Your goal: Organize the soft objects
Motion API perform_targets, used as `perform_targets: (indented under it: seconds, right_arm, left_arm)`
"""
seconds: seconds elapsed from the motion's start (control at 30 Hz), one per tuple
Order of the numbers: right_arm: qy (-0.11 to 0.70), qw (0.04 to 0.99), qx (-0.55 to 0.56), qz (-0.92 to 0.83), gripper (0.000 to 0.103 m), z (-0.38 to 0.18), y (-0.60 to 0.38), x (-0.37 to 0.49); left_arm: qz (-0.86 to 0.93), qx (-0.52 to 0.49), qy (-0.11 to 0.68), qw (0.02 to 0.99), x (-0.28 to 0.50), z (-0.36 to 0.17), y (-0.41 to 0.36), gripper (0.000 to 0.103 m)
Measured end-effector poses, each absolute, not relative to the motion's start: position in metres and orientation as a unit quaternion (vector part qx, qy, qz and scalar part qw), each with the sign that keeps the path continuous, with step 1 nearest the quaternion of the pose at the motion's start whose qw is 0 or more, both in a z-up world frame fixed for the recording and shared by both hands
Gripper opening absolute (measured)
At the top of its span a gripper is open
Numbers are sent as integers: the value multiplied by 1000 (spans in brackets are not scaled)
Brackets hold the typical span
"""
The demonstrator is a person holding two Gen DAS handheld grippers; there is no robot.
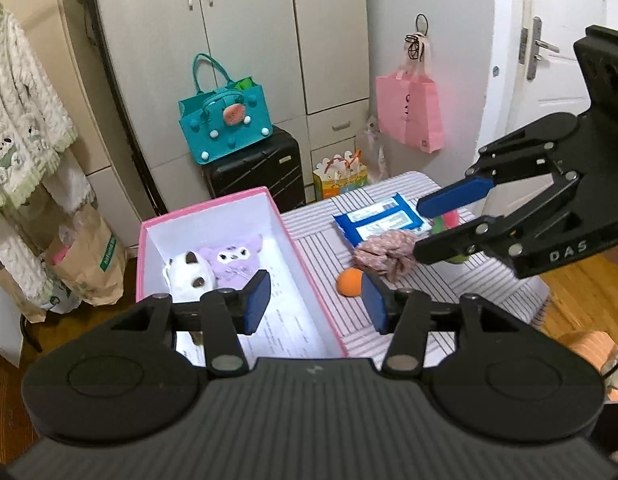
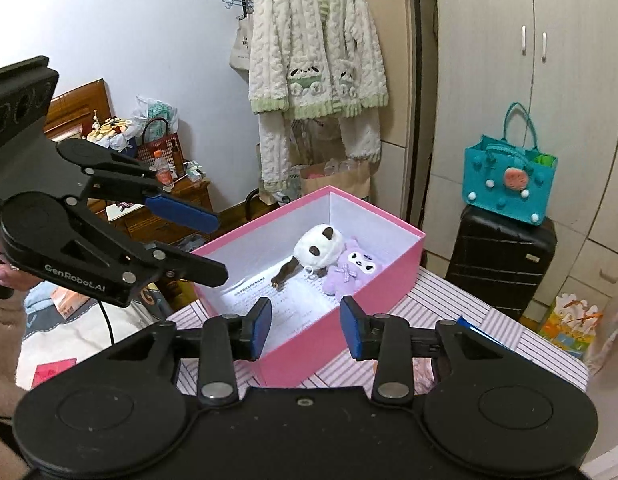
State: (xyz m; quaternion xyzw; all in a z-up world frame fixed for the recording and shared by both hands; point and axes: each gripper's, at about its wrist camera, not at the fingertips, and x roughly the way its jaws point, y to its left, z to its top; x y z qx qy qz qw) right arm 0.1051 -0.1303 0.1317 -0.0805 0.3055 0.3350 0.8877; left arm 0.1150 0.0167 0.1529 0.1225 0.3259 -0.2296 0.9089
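Note:
A pink box (image 1: 309, 280) (image 2: 405, 276) stands on the striped table (image 1: 489, 280) (image 2: 509, 340). Inside lie a white panda plush (image 1: 189, 276) (image 2: 319, 246) and a purple plush (image 1: 235, 260) (image 2: 353, 270). On the table right of the box lie a pink floral cloth (image 1: 385, 252), an orange soft ball (image 1: 349, 282) and a blue wipes pack (image 1: 383, 218). My left gripper (image 1: 315, 304) is open and empty above the box's right wall. My right gripper (image 2: 305, 326) is open and empty above the box's near wall; it also shows in the left wrist view (image 1: 421, 226), over the cloth.
A teal bag (image 1: 223, 112) sits on a black suitcase (image 1: 257, 168) behind the table. A pink bag (image 1: 409, 108) hangs on the fridge. A fluffy cardigan (image 2: 317, 60) hangs on the left. Paper bags (image 1: 85, 256) stand on the floor. A pink and green object (image 1: 449, 222) lies behind the right gripper.

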Motion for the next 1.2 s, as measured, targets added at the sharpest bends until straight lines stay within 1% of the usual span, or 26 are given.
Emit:
perform_targets:
  seconds: [0.13, 0.33, 0.5, 0.73, 0.97, 1.07, 1.13, 1.2]
  right_arm:
    - [295, 894, -80, 327, 45, 123, -146, 87]
    - [299, 906, -59, 293, 45, 92, -173, 73]
    - [293, 916, -47, 270, 46, 65, -196, 64]
    - [298, 926, -8, 230, 47, 27, -225, 76]
    - [301, 935, -14, 187, 47, -4, -245, 91]
    - [297, 940, -20, 166, 50, -16, -252, 94]
    - [292, 945, -16, 147, 57, -23, -257, 96]
    - [288, 948, -11, 132, 58, -32, -264, 100]
  left_arm:
    - [-242, 125, 330, 904, 100, 137, 8, 51]
    - [-243, 103, 332, 906, 103, 101, -6, 51]
    - [-242, 88, 314, 914, 103, 78, -25, 51]
    - [-270, 50, 322, 906, 111, 55, -56, 51]
    - [-259, 21, 343, 903, 141, 20, -76, 51]
    - [-238, 23, 339, 910, 156, 3, -87, 51]
    - [-205, 36, 335, 919, 167, -10, -95, 51]
    - [-178, 57, 321, 929, 176, -20, -101, 51]
